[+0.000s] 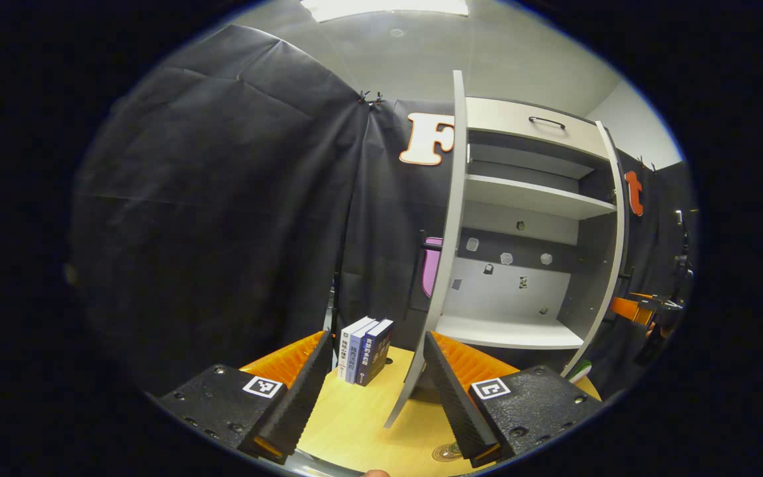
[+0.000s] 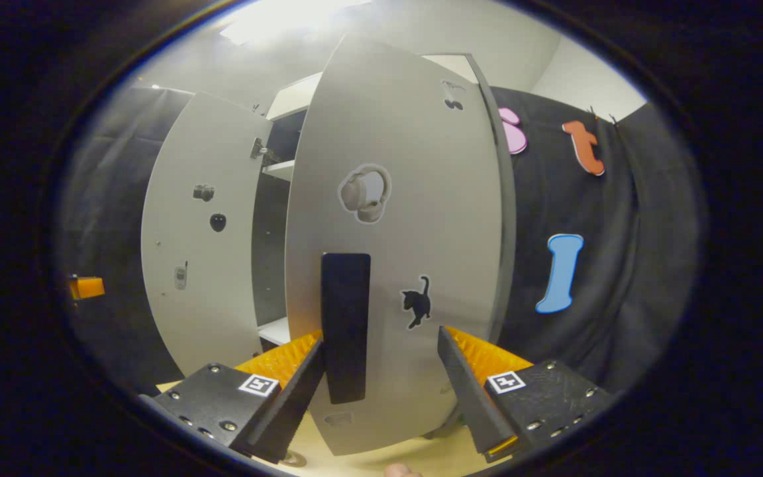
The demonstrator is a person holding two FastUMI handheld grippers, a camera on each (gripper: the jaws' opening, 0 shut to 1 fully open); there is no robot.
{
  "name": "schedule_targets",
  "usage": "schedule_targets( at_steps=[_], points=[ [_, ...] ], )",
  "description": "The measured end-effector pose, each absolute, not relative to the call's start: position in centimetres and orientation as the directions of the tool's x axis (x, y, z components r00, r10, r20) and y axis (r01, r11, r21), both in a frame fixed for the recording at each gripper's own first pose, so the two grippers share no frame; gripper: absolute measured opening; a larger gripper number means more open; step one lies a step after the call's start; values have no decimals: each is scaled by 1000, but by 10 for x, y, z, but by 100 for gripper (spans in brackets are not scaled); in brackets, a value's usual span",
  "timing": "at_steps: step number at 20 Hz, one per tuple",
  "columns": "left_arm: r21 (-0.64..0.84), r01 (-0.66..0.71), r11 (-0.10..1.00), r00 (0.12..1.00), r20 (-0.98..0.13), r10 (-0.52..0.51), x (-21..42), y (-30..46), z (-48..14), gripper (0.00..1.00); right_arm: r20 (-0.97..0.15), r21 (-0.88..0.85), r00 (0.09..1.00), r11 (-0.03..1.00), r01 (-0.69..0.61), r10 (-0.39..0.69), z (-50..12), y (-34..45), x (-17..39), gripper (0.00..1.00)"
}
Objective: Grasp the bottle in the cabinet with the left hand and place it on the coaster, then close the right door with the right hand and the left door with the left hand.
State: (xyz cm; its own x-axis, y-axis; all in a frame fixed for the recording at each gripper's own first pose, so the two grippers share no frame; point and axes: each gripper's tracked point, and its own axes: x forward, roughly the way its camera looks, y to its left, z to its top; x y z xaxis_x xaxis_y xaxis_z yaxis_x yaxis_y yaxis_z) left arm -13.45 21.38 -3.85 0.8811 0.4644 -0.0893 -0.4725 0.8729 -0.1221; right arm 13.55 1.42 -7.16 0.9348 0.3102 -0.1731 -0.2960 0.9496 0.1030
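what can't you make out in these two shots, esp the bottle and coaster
- Bottle: left gripper view, cannot be placed; the cabinet shelves look bare, and the left gripper is open and empty.
- Coaster: left gripper view, a patterned disc cut off by the bottom edge; cannot confirm.
- Cabinet interior: right gripper view, hidden by the right door.
- Books: spines too small.
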Motion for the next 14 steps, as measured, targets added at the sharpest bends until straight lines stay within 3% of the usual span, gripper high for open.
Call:
schedule_targets(
  at_steps=[7, 8, 9, 12, 13, 14],
  points=[
    [-122, -543, 831, 840, -101, 534, -149, 232, -44, 88, -174, 137, 925, 939, -316, 337, -80, 48, 169, 99],
    [-121, -553, 824, 833, -104, 544, -150, 234, -45, 83, -170, 138, 927, 939, -314, 335, -80, 50, 171, 97],
    [-122, -562, 818, 827, -106, 552, -151, 237, -46, 88, -176, 138, 925, 939, -315, 337, -80, 54, 174, 98],
    [-119, -582, 805, 813, -110, 571, -153, 242, -46, 88, -178, 143, 926, 940, -309, 332, -84, 64, 189, 98],
    [-118, -587, 801, 809, -111, 577, -153, 244, -47, 83, -179, 139, 927, 941, -307, 329, -84, 66, 193, 98],
    [-116, -592, 798, 806, -111, 581, -154, 245, -47, 88, -178, 135, 929, 943, -304, 325, -86, 68, 197, 98]
  ],
)
